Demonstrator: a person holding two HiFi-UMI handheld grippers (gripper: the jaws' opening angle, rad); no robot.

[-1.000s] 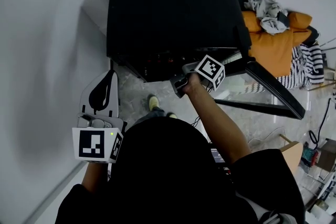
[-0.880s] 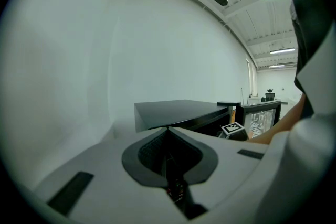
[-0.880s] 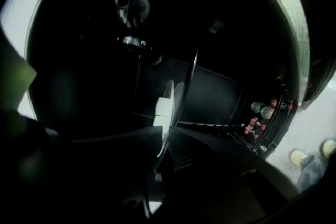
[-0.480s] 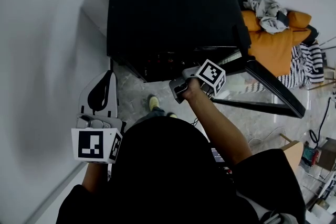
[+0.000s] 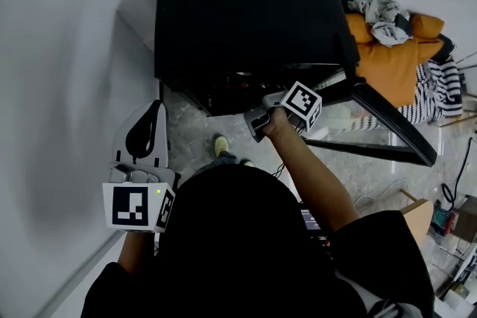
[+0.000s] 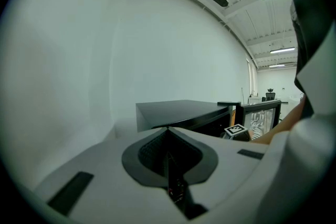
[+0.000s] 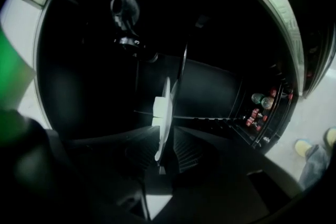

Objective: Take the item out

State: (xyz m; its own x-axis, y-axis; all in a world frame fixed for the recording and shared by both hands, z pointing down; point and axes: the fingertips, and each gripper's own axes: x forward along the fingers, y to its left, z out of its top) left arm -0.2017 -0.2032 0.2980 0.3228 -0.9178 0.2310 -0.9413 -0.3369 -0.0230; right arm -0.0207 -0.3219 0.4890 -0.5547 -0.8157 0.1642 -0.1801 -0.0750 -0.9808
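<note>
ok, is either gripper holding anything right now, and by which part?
The right gripper pinches a thin white flat item by its near edge, inside the black cabinet. The left gripper is shut, empty.

Edge-on view only of thin pale flat item [image 7: 163,107] clamped in right gripper [image 7: 167,155]; kind not determined. Inside of black box-shaped cabinet [image 5: 246,11] mostly too dark to read. In door rack, small red and green containers [image 7: 261,105] too small to identify. Jaw tips not made out in head view.
</note>
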